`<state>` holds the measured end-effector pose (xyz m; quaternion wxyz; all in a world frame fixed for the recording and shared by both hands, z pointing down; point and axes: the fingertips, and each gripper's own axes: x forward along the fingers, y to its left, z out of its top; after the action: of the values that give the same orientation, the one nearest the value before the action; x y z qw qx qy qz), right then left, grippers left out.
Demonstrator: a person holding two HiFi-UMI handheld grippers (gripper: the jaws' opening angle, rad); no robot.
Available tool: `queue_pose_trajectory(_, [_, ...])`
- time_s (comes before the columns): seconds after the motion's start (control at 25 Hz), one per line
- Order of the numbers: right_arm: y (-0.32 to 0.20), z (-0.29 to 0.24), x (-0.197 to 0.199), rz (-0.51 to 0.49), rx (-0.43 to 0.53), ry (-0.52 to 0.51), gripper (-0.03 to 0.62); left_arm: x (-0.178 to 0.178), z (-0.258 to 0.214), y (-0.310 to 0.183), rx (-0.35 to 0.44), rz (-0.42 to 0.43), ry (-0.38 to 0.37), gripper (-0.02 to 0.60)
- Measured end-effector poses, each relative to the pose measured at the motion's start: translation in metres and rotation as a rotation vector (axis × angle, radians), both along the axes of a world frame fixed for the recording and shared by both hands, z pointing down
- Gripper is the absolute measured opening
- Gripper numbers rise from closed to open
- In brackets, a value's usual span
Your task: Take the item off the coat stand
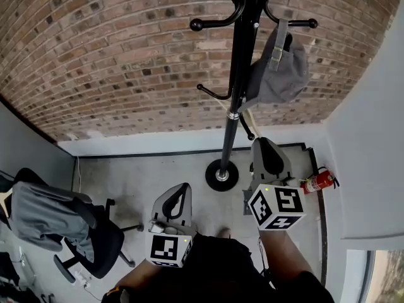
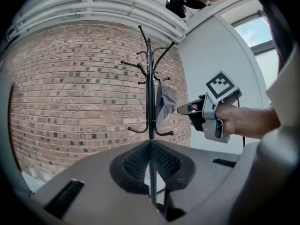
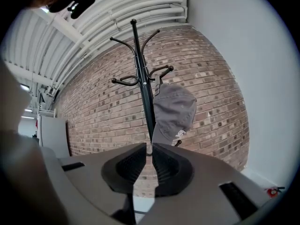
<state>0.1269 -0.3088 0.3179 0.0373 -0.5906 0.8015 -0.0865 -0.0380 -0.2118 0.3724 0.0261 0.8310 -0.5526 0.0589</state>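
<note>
1. Closest in, at 6 o'clock in the head view, is the left gripper [image 2: 151, 143]. Its jaws are pressed together with nothing between them.
2. At its 3 o'clock side and a bit further forward is the right gripper [image 3: 149, 146]. Its jaws are closed down to a sliver of a gap and it's empty too. It's aimed at the stand, well apart from the cap.
3. On the floor there's an office chair [image 1: 95, 238] at 8 o'clock with a grey jacket [image 1: 44, 216] draped over it. A red fire extinguisher [image 1: 317, 182] sits at 4 o'clock, by the white wall.
4. The black coat stand [image 1: 238, 74] has its round base just past the grippers. Its pole runs up toward 12 o'clock.
5. The thing to grab is the grey cap [image 1: 281, 71], at 1 o'clock. It's hanging off a hook on the right side of the pole, just beside it. I think it hangs by its buckle strap, but that's hard to be sure of from here.
6. Farthest back is the brick wall [image 1: 113, 55], behind everything.
</note>
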Motion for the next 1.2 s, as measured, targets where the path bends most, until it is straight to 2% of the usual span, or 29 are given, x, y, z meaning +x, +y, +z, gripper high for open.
queue_pose_trajectory(0.04, [-0.006,-0.002,-0.002,0.005,0.000,-0.017,0.025,-0.002,0.000,-0.003,0.004,0.003,0.001,0.025])
queue_pose_trajectory(0.12, [-0.016,-0.006,-0.006,0.014,-0.004,-0.044,0.086,-0.004,-0.001,-0.010,0.004,0.018,0.004,0.025])
queue_pose_trajectory(0.2, [-0.029,-0.011,-0.009,0.045,-0.009,-0.061,0.107,-0.009,-0.005,-0.022,0.009,0.042,0.004,0.025])
queue_pose_trajectory(0.44, [-0.073,-0.019,-0.020,0.193,-0.041,-0.114,0.160,-0.028,-0.017,-0.054,0.030,0.122,0.011,0.025])
queue_pose_trajectory(0.56, [-0.090,-0.017,-0.017,0.300,-0.066,-0.139,0.194,-0.038,-0.015,-0.064,0.018,0.165,0.022,0.025])
queue_pose_trajectory(0.8, [-0.118,0.002,-0.001,0.472,-0.131,-0.165,0.199,-0.060,-0.003,-0.082,-0.012,0.221,0.038,0.025])
queue_pose_trajectory(1.08, [-0.124,0.025,0.025,0.593,-0.189,-0.176,0.198,-0.070,0.000,-0.093,-0.020,0.273,0.050,0.025])
queue_pose_trajectory(1.2, [-0.127,0.026,0.025,0.614,-0.189,-0.147,0.198,-0.070,0.004,-0.095,-0.033,0.288,0.051,0.025])
